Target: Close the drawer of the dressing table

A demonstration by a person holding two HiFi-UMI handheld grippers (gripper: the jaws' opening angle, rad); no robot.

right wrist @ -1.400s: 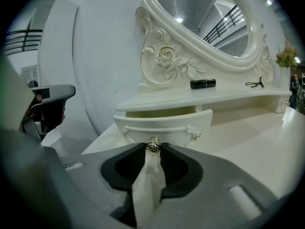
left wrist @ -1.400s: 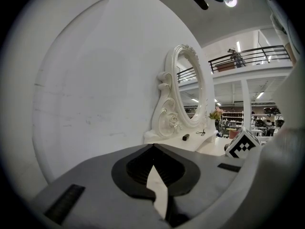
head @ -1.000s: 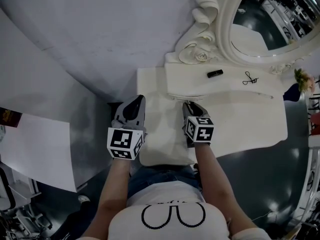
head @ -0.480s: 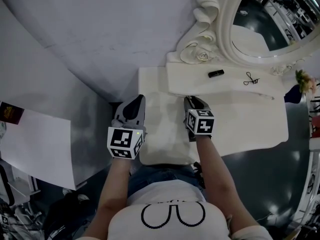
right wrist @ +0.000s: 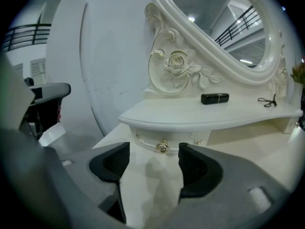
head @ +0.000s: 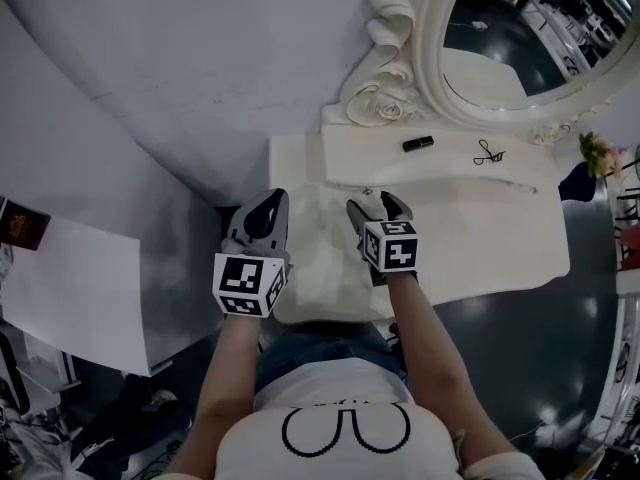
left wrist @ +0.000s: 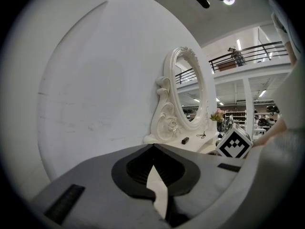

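The white dressing table (head: 500, 243) has a raised shelf (right wrist: 214, 112) under an oval mirror (head: 500, 38). The small drawer front (right wrist: 147, 141) with its gold knob (right wrist: 163, 146) sits tucked under the shelf's edge. My right gripper (head: 372, 204) (right wrist: 152, 152) points at the knob from just in front. Its jaws are opening, with the knob beyond the tips and nothing between the pads. My left gripper (head: 266, 210) (left wrist: 153, 147) hovers off the table's left edge, shut and empty.
A black tube (head: 418, 143) and a small black clip (head: 488, 153) lie on the shelf. Pink flowers (head: 598, 153) stand at the table's right end. A white curved wall (head: 200, 68) rises behind, and a white board (head: 70, 288) lies on the floor at left.
The right gripper's jaws, shut at the drawer knob before, have spread apart. The left gripper has stayed where it was.
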